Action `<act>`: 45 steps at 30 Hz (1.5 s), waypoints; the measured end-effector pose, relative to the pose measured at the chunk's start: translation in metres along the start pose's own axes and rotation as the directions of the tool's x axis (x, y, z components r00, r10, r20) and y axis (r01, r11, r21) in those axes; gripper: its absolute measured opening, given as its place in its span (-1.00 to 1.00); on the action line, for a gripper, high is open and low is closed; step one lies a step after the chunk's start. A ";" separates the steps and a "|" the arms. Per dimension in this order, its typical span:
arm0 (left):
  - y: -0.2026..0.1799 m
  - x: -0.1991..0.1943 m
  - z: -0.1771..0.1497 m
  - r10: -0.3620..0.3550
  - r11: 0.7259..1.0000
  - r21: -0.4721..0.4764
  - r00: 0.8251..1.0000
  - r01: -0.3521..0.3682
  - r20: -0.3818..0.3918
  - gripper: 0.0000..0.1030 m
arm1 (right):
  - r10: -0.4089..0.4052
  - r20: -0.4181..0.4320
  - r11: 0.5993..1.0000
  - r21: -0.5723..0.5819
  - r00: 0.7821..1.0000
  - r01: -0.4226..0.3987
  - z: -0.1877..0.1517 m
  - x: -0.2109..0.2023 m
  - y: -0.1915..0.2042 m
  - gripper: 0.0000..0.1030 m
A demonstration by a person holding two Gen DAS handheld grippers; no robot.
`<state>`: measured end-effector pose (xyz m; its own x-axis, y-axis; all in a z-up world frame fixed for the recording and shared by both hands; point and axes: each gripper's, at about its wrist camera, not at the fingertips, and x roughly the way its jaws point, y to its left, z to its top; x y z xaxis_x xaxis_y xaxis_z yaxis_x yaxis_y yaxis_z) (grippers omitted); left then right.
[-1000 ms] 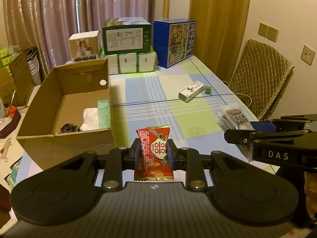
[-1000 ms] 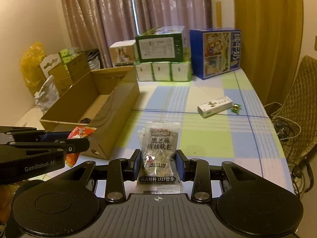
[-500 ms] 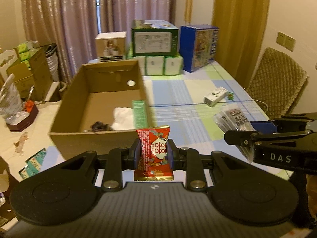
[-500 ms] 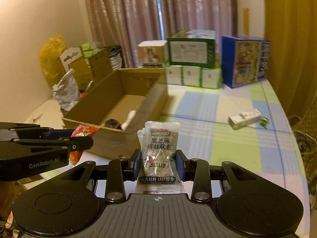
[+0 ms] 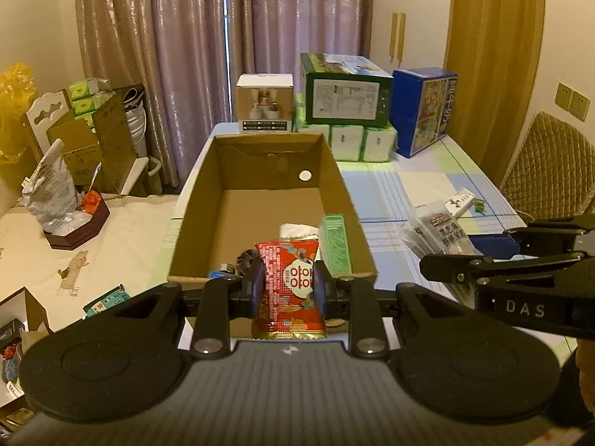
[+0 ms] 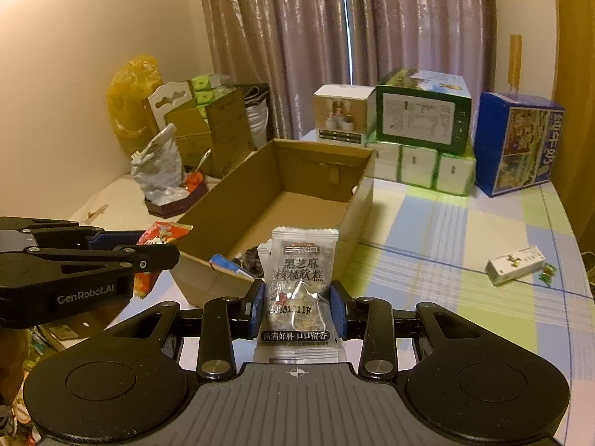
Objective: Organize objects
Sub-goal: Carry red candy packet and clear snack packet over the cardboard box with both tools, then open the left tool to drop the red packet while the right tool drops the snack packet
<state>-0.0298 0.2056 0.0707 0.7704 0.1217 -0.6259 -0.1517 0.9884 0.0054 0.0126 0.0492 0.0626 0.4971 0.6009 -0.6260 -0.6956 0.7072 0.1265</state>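
Both grippers come at the box loaded. Left gripper (image 5: 289,290) is clamped on a red snack packet (image 5: 289,286), held upright between its pads, and the open cardboard box (image 5: 193,223) sits straight ahead of it, its near wall just past the fingertips. Right gripper (image 6: 296,306) is clenched on a clear sesame-walnut cake packet (image 6: 303,282), also upright, with the same box ahead and a little to its left. The two grippers ride side by side, each showing in the other's view, the left one low at the right gripper's left.

Inside the box, at the end nearest the grippers, a few things already lie: a green flat pack (image 5: 335,245) leaning against the right wall, something white (image 5: 297,231) next to it, a dark crumpled wrapper (image 5: 245,258) and a blue-edged item (image 6: 225,263). Most of the box floor beyond them is bare.

So the sorting looks partly done. Neither packet is over the opening yet; both have to be carried past the near wall and let go. Well off to the right gripper's right on the checked bench (image 6: 465,245), a white oblong box (image 6: 515,269) and a small green sweet (image 6: 548,271) lie beside each other, probably next.
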 end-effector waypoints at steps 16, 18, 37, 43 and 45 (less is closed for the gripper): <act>0.032 0.029 0.016 -0.009 1.000 -0.021 0.999 0.008 -0.039 -0.56 | -0.023 -0.025 1.000 0.013 0.999 0.023 0.026 0.048 0.004 -0.34; 0.035 0.035 0.019 -0.008 1.000 -0.020 0.999 0.007 -0.043 -0.56 | -0.018 -0.030 1.000 0.018 0.999 0.019 0.030 0.054 0.005 -0.34; 0.065 0.095 0.043 -0.003 1.000 -0.028 0.996 0.000 -0.087 -0.56 | 0.012 -0.069 0.999 0.050 0.998 -0.008 0.055 0.116 -0.002 -0.34; 0.072 0.119 0.048 -0.002 1.000 -0.029 0.995 -0.001 -0.103 -0.56 | 0.019 -0.081 0.996 0.083 0.997 -0.012 0.064 0.135 -0.014 -0.35; 0.073 0.128 0.049 -0.003 1.000 -0.025 0.994 0.000 -0.110 -0.56 | 0.020 -0.083 0.996 0.089 0.996 -0.013 0.066 0.140 -0.016 -0.35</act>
<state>0.0880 0.2979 0.0293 0.6977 0.1082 -0.7082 -0.1673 0.9858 -0.0141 0.1277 0.1464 0.0240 0.4380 0.5820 -0.6852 -0.6531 0.7297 0.2023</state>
